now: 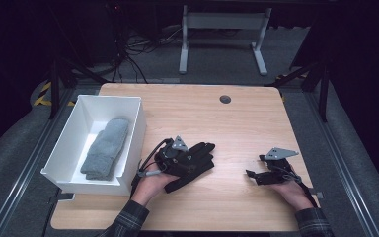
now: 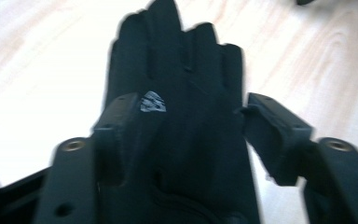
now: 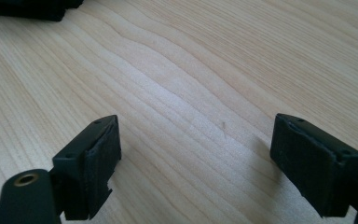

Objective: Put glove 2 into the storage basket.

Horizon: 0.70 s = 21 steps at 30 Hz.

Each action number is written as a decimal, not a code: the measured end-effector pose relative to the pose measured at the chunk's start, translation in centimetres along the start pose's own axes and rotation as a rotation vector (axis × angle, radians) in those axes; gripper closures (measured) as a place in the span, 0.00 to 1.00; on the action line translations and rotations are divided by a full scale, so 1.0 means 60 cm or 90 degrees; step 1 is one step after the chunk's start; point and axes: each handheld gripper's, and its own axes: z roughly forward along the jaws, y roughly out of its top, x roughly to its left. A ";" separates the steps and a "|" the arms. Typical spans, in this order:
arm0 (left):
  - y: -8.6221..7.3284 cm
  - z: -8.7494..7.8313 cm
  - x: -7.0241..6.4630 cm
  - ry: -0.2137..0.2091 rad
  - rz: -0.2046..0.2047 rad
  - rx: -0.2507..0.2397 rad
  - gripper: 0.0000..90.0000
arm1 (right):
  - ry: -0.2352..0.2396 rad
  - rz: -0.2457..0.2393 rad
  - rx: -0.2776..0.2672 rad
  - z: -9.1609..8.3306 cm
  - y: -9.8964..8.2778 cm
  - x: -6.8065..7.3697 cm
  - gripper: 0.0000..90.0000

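The person's forearms come in at the near edge of the table (image 1: 237, 123), one gripper in each hand. The right gripper (image 1: 254, 174) rests low over bare wood at the near right, its jaws spread wide apart with nothing between them; in the right gripper view (image 3: 193, 154) only woodgrain lies in the gap.

The left gripper (image 1: 181, 159) sits a little left of centre, right at a black glove (image 1: 197, 160). In the left gripper view (image 2: 186, 135) the glove (image 2: 177, 93) lies between the jaws, cuff toward the camera and fingers pointing away, flat on the wood. The jaws flank its palm, one at each side edge; whether they already pinch the fabric or only bracket it, I cannot tell.

The glove looks light, soft and limp, so it should sag and fold once lifted. A hold across the palm or cuff, where the cloth is thickest, seems safer than the fingers, which could slip free.

Farther left, near the table's left edge, stands a white bin (image 1: 133, 138) with a grey glove (image 1: 106, 147) lying inside.
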 end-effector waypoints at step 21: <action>-0.025 0.061 0.030 -0.019 -0.016 0.052 0.17 | 0.001 0.000 0.000 0.000 0.000 0.000 0.18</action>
